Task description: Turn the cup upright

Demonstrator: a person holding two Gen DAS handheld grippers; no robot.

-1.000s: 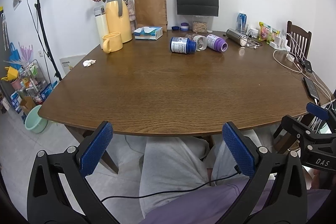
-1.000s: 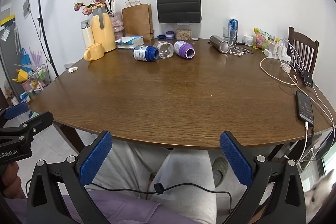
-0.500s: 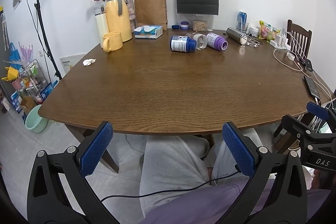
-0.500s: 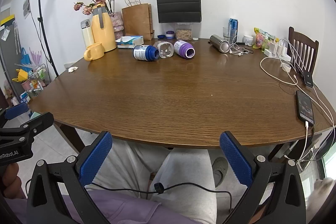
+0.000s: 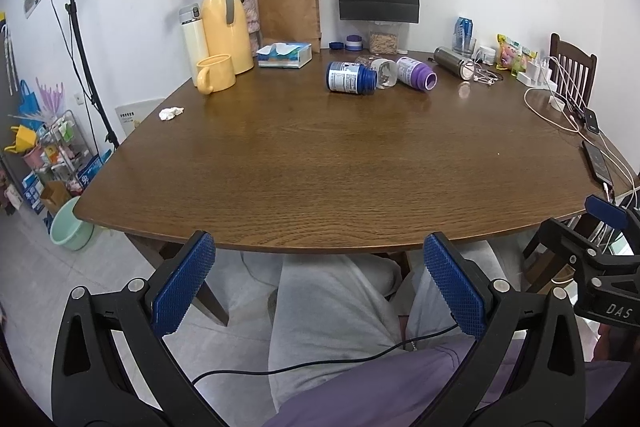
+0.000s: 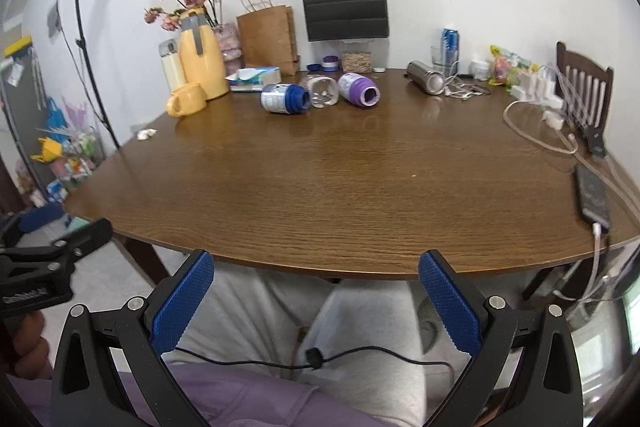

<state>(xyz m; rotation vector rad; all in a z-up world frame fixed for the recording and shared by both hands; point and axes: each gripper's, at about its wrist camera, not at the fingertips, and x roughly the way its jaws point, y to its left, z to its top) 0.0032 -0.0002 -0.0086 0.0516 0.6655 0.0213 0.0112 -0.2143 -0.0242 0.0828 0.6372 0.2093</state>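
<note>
Three cups lie on their sides in a row at the far middle of the brown table (image 5: 340,163): a blue cup (image 5: 351,77) (image 6: 285,99), a clear cup (image 5: 381,70) (image 6: 322,91) and a purple cup (image 5: 416,73) (image 6: 358,89). A steel tumbler (image 5: 454,57) (image 6: 426,77) also lies on its side further right. My left gripper (image 5: 318,285) is open and empty, held below the table's near edge over the person's lap. My right gripper (image 6: 316,301) is open and empty in the same low place.
A yellow mug (image 5: 215,73), yellow thermos (image 5: 225,23), tissue box (image 5: 285,54) and paper bags (image 5: 289,11) stand at the back left. Cables, chargers and a phone (image 6: 592,195) lie along the right edge. A chair (image 6: 585,85) stands at the right.
The right wrist view has shifted and risen slightly, with some blur. The left gripper has barely moved. The cups have not moved.
</note>
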